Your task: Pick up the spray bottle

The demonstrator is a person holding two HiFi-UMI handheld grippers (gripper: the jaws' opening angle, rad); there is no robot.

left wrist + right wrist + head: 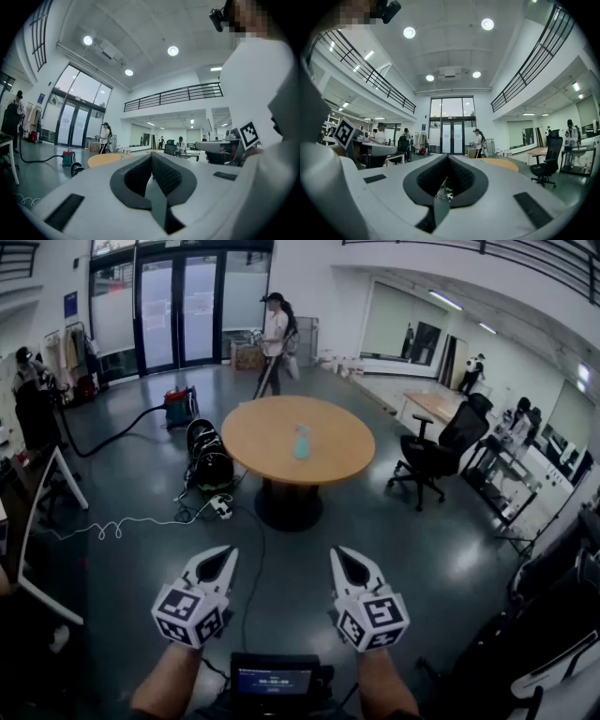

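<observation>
A pale blue spray bottle (302, 442) stands upright near the middle of a round wooden table (272, 460), well ahead of me across the floor. Both grippers hang low in the head view, far short of the table. The left gripper (229, 552) and the right gripper (338, 553) are shut with nothing between their jaws. In the left gripper view the left gripper (151, 157) points level at the room, and the table top (104, 160) shows beyond it to the left. In the right gripper view the right gripper (447, 157) points level, with the table top (500, 163) to the right.
A black office chair (431, 457) stands right of the table. Black round gear (208, 460), a power strip (222, 507) and a white cable (122, 526) lie left of it. A person (273, 343) stands behind, near glass doors. A desk frame (37, 521) is at my left.
</observation>
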